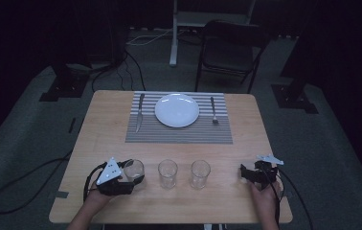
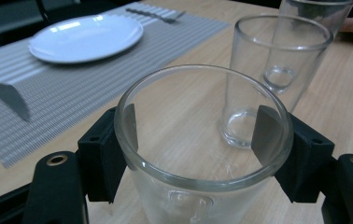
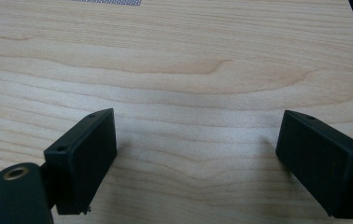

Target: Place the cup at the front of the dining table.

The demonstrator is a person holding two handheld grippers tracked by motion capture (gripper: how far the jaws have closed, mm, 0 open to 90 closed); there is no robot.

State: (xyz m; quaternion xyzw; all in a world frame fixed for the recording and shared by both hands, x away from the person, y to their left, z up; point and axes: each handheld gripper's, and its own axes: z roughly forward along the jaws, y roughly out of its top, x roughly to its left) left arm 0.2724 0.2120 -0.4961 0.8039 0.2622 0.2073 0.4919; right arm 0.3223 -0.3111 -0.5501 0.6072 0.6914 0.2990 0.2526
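Left hand-held gripper (image 1: 130, 178) clenched on leftmost glass (image 1: 134, 171), 1 black jaw pressed flat against each side of the wall just under the rim, seen close in left gripper view (image 2: 198, 140). Glass upright on wooden counter (image 1: 102, 129), near the front edge, left end of a row of 3. Middle glass (image 1: 167, 173) and right glass (image 1: 200, 173) upright, empty, each apart from its neighbour. In left gripper view, middle glass (image 2: 272, 70) just behind the gripped one, third glass (image 2: 317, 14) past it. Right hand-held gripper (image 1: 247, 173) released, jaws spread wide over bare wood with nothing between them, clear in right gripper view (image 3: 195, 158); well apart from right glass, near counter's right front corner. Beyond the row: striped grey placemat (image 1: 179, 134) with white plate (image 1: 176, 109) centred, knife (image 1: 140, 112) left of plate, fork (image 1: 213, 111) right of plate, both lying on the mat, not touching plate. Dark chair (image 1: 229, 50) on floor behind counter.
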